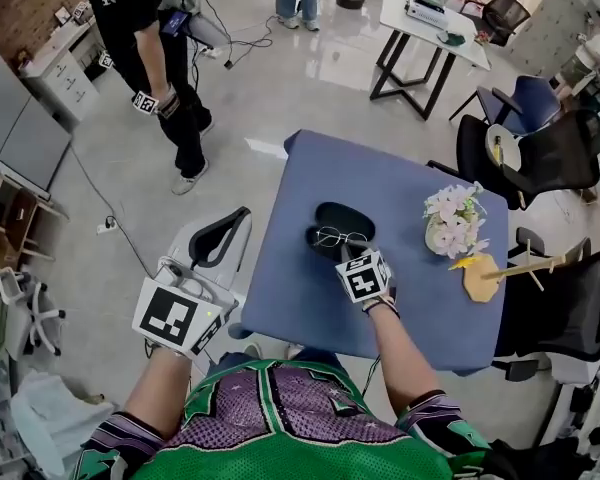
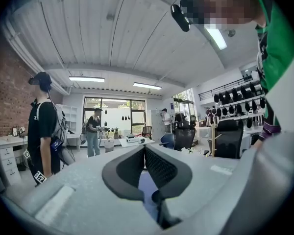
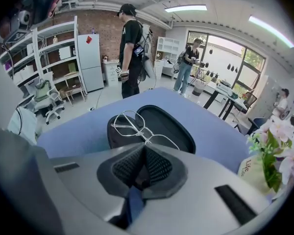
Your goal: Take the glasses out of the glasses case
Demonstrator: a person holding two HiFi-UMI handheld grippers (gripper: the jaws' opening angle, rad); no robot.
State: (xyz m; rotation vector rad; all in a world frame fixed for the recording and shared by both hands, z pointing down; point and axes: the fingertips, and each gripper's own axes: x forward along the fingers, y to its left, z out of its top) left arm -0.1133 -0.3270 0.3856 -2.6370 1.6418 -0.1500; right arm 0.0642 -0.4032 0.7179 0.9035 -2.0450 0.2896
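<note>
An open black glasses case [image 1: 332, 218] lies in the middle of the blue table [image 1: 400, 298]. Thin wire-framed glasses [image 1: 340, 237] hang over its near half. In the right gripper view the glasses [image 3: 133, 126] run from the case [image 3: 159, 126] straight into my right gripper [image 3: 145, 148], which is shut on the frame. In the head view my right gripper [image 1: 347, 253] sits just on my side of the case. My left gripper [image 1: 242, 214] hangs off the table's left edge, away from the case, with its jaws together and nothing between them [image 2: 145, 150].
A pot of pale flowers [image 1: 452, 218] and a yellow piece on a wooden stand [image 1: 477, 274] stand at the table's right. Black office chairs [image 1: 540, 158] crowd the right side. A person in black [image 1: 150, 48] stands on the floor at far left. A white table [image 1: 430, 28] stands behind.
</note>
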